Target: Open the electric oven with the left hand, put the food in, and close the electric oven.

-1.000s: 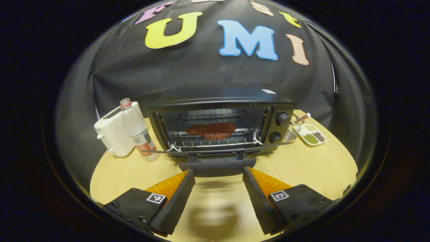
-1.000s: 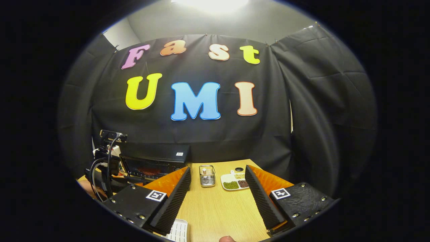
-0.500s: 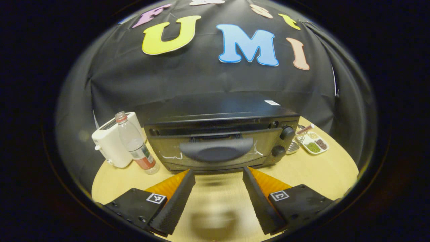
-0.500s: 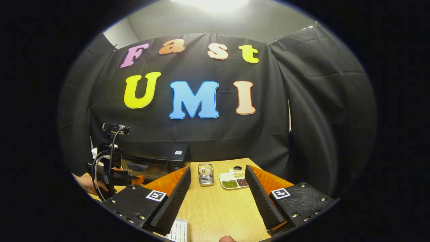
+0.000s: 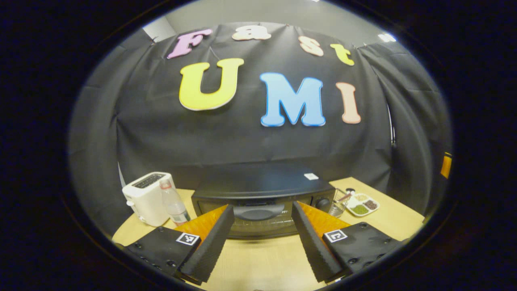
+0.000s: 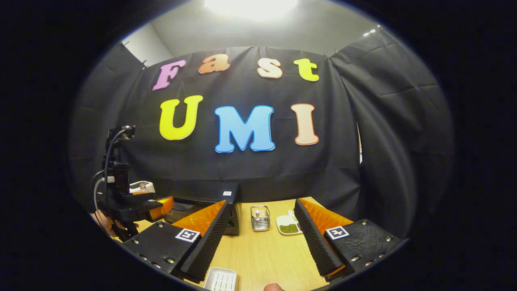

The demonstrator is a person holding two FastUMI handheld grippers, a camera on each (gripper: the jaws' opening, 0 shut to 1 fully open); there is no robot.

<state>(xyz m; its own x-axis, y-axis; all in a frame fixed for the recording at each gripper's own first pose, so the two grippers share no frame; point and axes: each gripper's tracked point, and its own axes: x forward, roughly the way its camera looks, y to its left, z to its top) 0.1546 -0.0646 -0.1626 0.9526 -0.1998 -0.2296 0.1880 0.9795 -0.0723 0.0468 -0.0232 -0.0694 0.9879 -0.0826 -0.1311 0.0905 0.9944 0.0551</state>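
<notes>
**Oven door shut, both grippers empty and clear**

The black electric oven (image 5: 262, 194) sits at the back of the pale wooden table (image 5: 262, 262), against the booth's dark cloth wall. Its door (image 5: 258, 218) stands upright and closed, with the curved handle (image 5: 258, 211) across the front. The food cannot be seen through the door from here, so whether it is inside cannot be told; judging by the closed door and the empty grippers, the task looks at or near its end, with nothing obvious left to do.

The left gripper (image 5: 261, 238) hangs in front of the oven, apart from it, its fingers spread wide and holding nothing. The right gripper (image 6: 260, 238) hangs over bare table farther to the right, also spread and empty.

The left gripper view gives the oven head-on, with a white toaster (image 5: 147, 198) and a clear plastic bottle (image 5: 173, 206) just beside it on one side, and a control knob (image 5: 322, 203), a glass (image 5: 337, 206) and a divided dish of beans (image 5: 362, 205) on the other. The right gripper view shows the oven's right end (image 6: 232, 214) and adds the left gripper (image 6: 159, 204) seen from the side with its cables, a small wire holder (image 6: 260, 218), the bean dish (image 6: 288, 224) and a white slotted tray (image 6: 221, 279) at the near table edge.
</notes>
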